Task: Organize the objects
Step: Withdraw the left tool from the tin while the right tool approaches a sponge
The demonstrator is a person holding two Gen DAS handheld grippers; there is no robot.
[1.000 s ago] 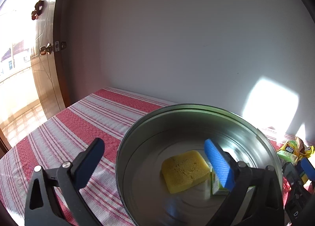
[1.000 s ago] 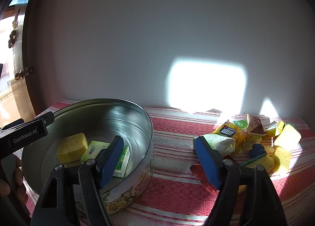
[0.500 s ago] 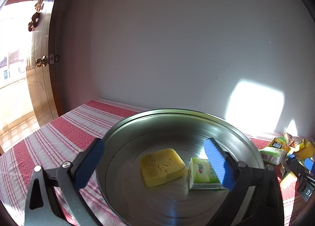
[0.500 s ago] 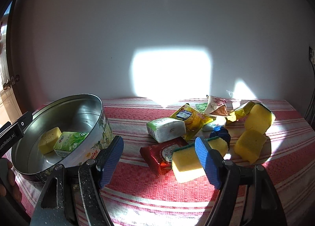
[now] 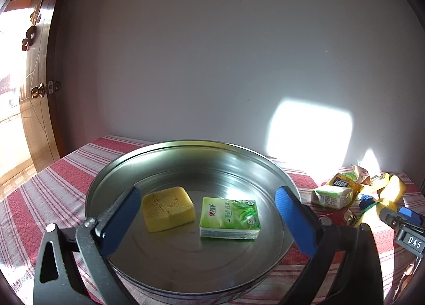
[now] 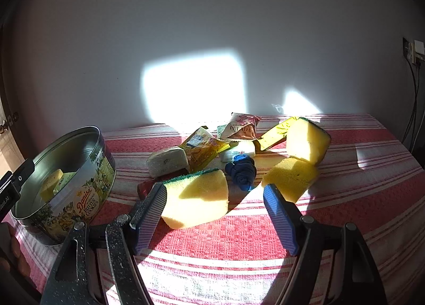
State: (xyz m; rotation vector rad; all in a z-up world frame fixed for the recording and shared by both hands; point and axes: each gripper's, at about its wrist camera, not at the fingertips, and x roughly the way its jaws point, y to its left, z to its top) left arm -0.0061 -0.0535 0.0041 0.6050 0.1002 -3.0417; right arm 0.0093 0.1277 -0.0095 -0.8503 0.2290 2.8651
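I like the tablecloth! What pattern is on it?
Red and white stripes on the tablecloth, clearest in the right wrist view.

The tin (image 5: 186,161) is showing bare, shiny metal inside. The sponges (image 6: 196,201) are looking porous and matt. At the tin's three o'clock, glossy foil packets (image 6: 204,148) are lying on coarse woven cloth (image 6: 345,198). The gripper pads (image 6: 148,214) are looking ribbed.
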